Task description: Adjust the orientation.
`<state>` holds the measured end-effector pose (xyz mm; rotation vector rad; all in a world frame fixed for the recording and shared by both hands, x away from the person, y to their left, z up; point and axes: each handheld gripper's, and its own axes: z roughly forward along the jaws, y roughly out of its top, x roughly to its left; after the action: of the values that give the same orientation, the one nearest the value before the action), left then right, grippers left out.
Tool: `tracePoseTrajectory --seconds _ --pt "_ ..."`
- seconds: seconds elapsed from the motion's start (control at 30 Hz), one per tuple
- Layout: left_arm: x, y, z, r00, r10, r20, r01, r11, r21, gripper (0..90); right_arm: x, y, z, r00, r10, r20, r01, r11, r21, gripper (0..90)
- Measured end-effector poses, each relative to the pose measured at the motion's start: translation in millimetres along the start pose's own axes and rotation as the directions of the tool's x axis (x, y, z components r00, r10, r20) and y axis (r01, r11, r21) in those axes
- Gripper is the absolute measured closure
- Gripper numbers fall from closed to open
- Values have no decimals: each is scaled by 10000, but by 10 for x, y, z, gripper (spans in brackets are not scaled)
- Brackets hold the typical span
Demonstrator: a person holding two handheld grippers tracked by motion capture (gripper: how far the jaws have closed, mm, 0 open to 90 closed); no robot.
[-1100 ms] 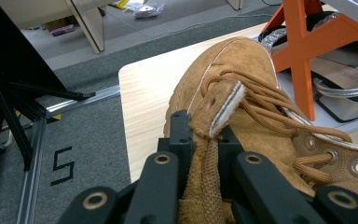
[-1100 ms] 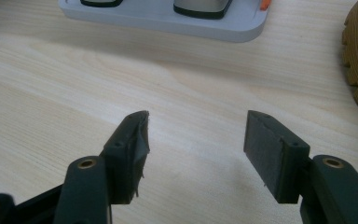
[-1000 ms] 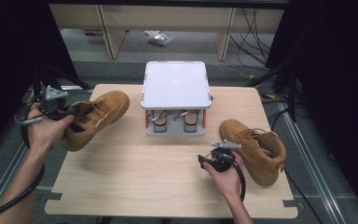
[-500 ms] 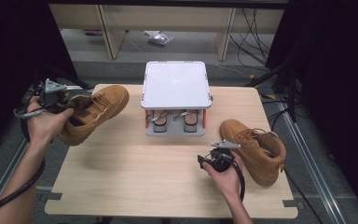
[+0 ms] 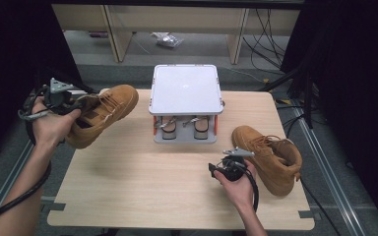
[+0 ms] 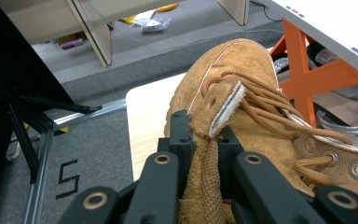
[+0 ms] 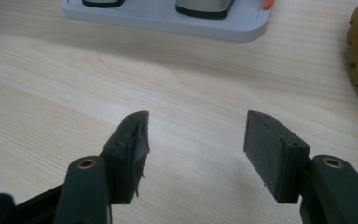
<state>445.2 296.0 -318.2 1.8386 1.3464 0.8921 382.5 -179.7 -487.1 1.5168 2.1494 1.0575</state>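
A tan suede boot (image 5: pixel 101 114) hangs tilted above the wooden table's (image 5: pixel 142 187) left edge; the left gripper (image 6: pixel 204 140) pinches its collar tight; the right gripper (image 7: pixel 196 140), jaws wide and empty, rests beside a 2nd boot (image 5: pixel 270 156) near the small shoe rack (image 5: pixel 186 89).

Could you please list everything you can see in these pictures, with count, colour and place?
Boot in the left gripper: one, tan suede, lifted at the table's left edge, held by its heel collar.
Boot on the table: one, tan, right side, resting on the table.
Shoe rack: one, white top, orange braces, far middle of the table.
Sandals: two, silvery straps, on the rack's lower shelf.
Table: one, light wood.
Plastic bag: one, clear, on the floor beyond the table.
Left gripper: black, clamped on the boot.
Right gripper: black, jaws apart above the table.
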Motion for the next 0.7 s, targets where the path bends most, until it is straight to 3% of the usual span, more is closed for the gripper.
tracePoseTrajectory --seconds 0.3,0.37,0.7 --pt "-8 102 -22 10000 -36 -5 35 9998 -208 824 39 -4 -7 9996 281 50 -282 9996 85 409" --pt "-14 126 -29 10000 7 -47 -8 9997 -259 824 14 0 -10 10000 48 57 -48 10000 34 409" --pt "-30 244 -38 10000 -24 -94 20 9991 -420 824 6 8 -27 9999 61 94 -61 10000 -18 410"
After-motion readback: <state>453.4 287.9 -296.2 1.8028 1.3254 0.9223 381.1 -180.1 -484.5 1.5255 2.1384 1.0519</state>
